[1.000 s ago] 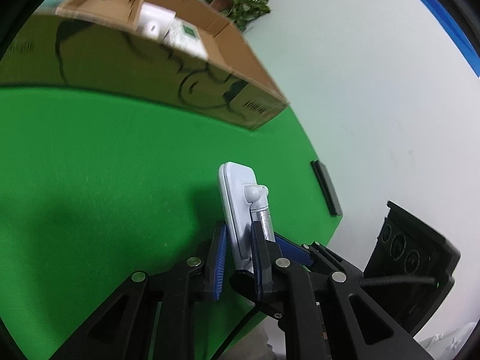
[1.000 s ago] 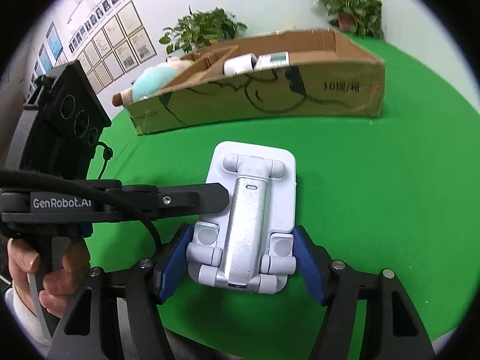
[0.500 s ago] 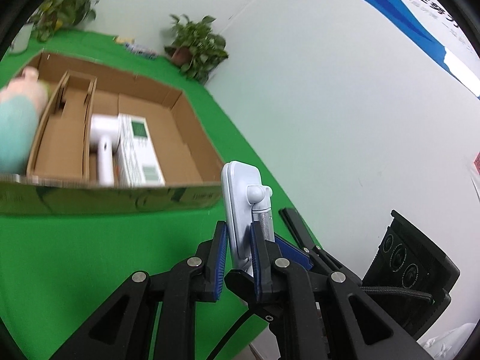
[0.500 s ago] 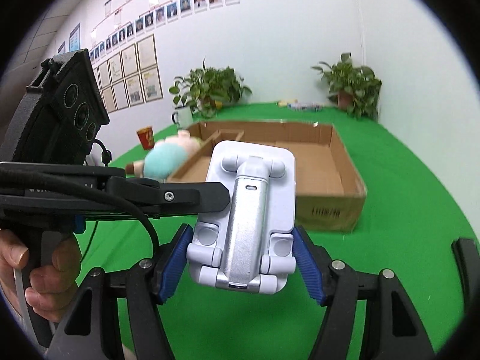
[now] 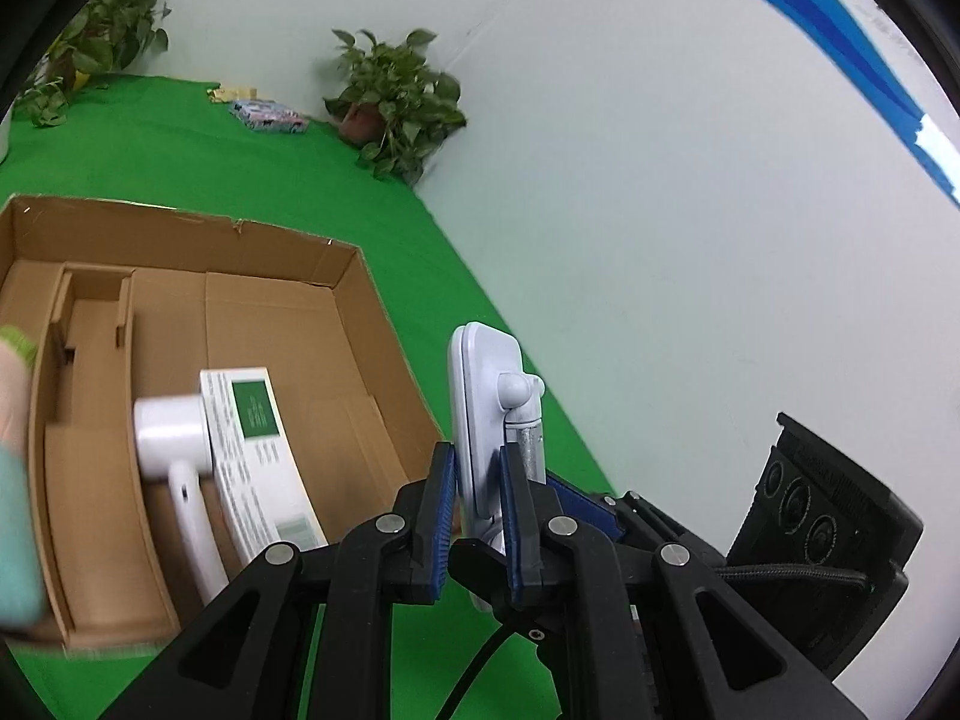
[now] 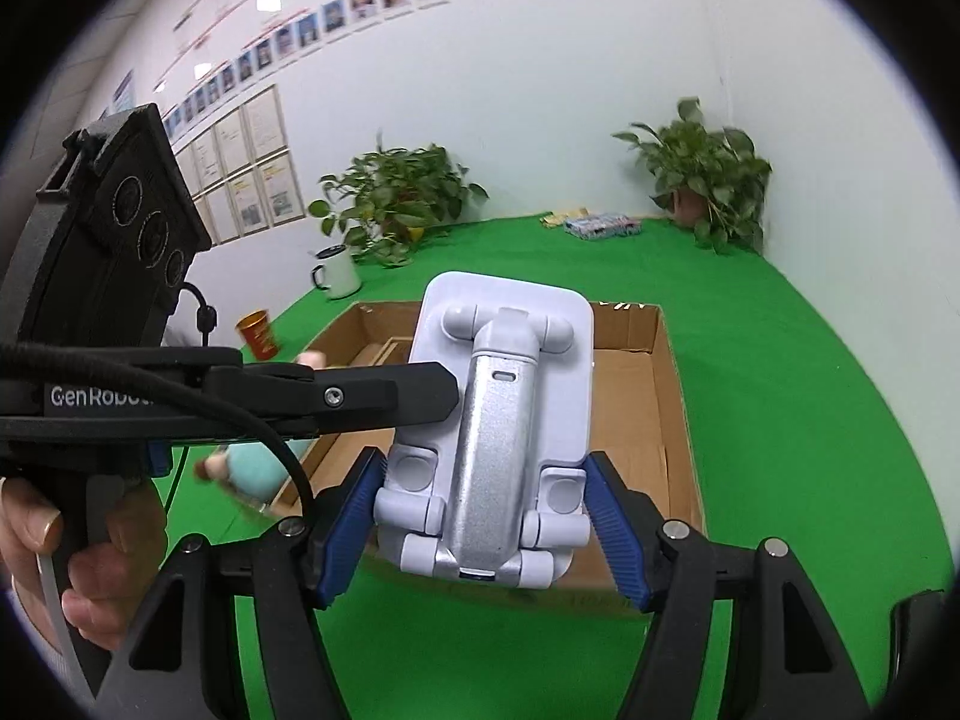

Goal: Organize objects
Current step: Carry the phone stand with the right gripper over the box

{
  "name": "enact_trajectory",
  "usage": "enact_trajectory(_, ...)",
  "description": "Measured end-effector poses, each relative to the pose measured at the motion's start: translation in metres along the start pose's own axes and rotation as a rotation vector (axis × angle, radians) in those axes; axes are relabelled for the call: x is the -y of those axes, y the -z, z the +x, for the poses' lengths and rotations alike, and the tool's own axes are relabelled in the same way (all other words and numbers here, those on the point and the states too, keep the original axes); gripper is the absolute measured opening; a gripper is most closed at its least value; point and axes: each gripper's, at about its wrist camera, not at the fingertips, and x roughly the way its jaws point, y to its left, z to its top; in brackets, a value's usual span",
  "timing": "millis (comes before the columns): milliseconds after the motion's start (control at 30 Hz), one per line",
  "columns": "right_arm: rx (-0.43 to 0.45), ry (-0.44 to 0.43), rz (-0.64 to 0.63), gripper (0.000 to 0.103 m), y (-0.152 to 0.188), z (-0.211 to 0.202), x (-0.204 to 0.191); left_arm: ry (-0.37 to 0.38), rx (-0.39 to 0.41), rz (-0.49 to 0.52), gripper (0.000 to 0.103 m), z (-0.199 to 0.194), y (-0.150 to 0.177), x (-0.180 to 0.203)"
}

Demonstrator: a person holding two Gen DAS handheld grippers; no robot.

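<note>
I have the folding phone stand [image 6: 489, 450] clamped from two sides: my right gripper [image 6: 483, 525] squeezes its wide edges, my left gripper [image 5: 474, 516] pinches its thin plate edgewise, so the hinged thing can't swing. It is smooth white plastic with a brushed metal arm, held just above the cardboard box's [image 5: 372, 324] near wall.
</note>
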Motion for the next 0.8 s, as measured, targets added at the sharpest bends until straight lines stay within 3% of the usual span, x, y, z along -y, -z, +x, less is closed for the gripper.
enact_trajectory(167, -0.083, -0.021, 0.041, 0.066, -0.009, 0.036, 0.026, -0.027, -0.066, -0.022, 0.011, 0.044, -0.018, -0.024)
enact_trajectory(433, -0.267, -0.061, 0.1, 0.066, 0.01, 0.096, 0.057, -0.078, -0.193, -0.125, 0.011, 0.111, -0.007, -0.081)
enact_trajectory(567, -0.354, -0.088, 0.136, 0.066, 0.024, 0.12, 0.067, -0.09, -0.224, -0.154, 0.011, 0.13, 0.003, -0.098)
enact_trajectory(800, -0.403, -0.024, 0.089, 0.066, 0.025, 0.131, 0.059, -0.08, -0.25, -0.181, 0.011, 0.135, 0.003, -0.107)
